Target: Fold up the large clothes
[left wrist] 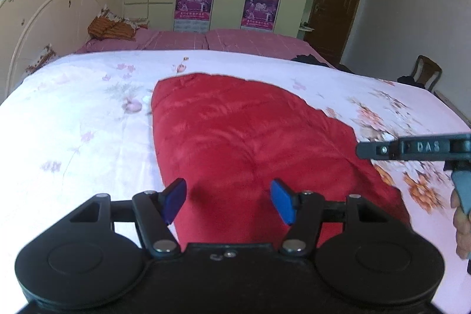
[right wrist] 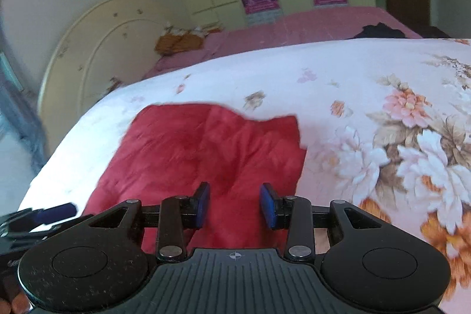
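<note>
The red garment (left wrist: 235, 143) lies spread flat on the floral quilt (left wrist: 88, 122). Above its near edge, the left gripper (left wrist: 228, 202) and right gripper (right wrist: 235, 205) both hover spread, pinching nothing.

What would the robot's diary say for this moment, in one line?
stage: mid-fold | red garment: lying on floral bedspread | left gripper: open, empty | right gripper: open, empty
</note>
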`<state>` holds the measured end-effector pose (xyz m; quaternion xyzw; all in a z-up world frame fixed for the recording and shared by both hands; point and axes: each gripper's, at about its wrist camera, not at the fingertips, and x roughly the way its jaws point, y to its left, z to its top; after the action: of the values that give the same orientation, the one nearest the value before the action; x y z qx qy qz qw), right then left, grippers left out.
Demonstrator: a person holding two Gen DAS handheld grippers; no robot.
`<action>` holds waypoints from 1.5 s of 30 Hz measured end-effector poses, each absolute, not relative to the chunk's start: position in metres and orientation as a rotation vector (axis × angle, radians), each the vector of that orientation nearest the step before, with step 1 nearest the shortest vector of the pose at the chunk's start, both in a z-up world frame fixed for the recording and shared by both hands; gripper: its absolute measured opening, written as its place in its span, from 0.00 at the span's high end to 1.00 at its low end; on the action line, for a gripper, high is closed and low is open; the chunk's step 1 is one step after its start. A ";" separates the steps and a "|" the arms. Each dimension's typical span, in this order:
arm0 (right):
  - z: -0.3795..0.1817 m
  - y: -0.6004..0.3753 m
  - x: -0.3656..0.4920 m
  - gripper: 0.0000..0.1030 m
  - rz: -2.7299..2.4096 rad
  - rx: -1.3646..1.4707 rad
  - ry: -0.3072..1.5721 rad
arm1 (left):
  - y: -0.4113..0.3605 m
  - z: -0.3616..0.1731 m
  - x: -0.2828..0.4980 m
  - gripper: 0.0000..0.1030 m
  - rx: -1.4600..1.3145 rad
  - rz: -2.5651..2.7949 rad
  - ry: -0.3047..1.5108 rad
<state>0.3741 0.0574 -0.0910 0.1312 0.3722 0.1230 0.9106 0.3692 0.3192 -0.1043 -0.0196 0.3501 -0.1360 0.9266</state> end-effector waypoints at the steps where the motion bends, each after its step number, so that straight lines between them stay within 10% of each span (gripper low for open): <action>1: -0.093 0.059 0.364 0.63 0.263 0.262 0.779 | 0.320 -0.105 0.362 0.40 -0.047 -0.280 0.726; 16: -0.156 0.076 0.352 0.51 0.214 0.140 0.896 | 0.314 -0.124 0.353 0.32 -0.024 -0.230 0.800; 25: -0.139 0.075 0.351 0.47 0.231 0.092 0.907 | 0.305 -0.117 0.352 0.00 -0.047 -0.140 0.837; 28: -0.127 0.073 0.344 0.18 0.185 0.071 0.875 | 0.300 -0.111 0.347 0.00 -0.054 -0.090 0.860; 45: -0.040 0.031 0.181 0.04 0.354 0.118 0.713 | 0.235 -0.032 0.174 0.00 0.010 0.051 0.709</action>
<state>0.1807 0.0310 -0.0397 0.0574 0.3468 0.1720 0.9202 0.1744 0.2352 -0.0321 0.0049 0.3470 0.0250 0.9375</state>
